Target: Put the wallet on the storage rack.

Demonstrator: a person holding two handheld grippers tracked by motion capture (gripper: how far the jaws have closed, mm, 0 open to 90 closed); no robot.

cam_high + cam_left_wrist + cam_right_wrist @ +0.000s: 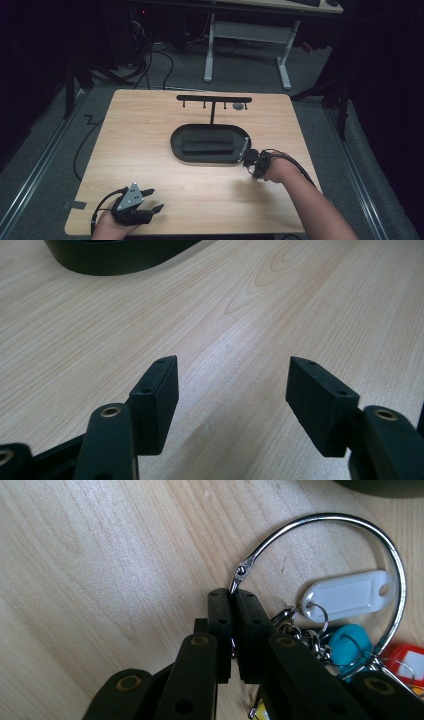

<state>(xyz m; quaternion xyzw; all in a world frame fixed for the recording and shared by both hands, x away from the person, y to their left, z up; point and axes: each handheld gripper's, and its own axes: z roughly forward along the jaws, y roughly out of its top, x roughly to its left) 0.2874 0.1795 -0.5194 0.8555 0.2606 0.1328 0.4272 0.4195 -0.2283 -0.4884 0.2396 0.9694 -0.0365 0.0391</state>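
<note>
The right gripper (233, 597) is clenched on a metal key ring (350, 525) — white (347, 594), teal (347, 642) and red (407, 660) tags hang from it — lying on the worktop (150, 145) just beside the right end of the black oval tray (177, 142) at mid-table. The left gripper (152, 200) rests released, jaws wide apart, near the front-left corner.

silver ring (350, 525), white tag (347, 594), black tray (176, 145), pale woodgrain table (150, 125).

Left tongs (151, 199) spread wide (low, near edge), right tongs (233, 597) pinched together, arm extended
</note>
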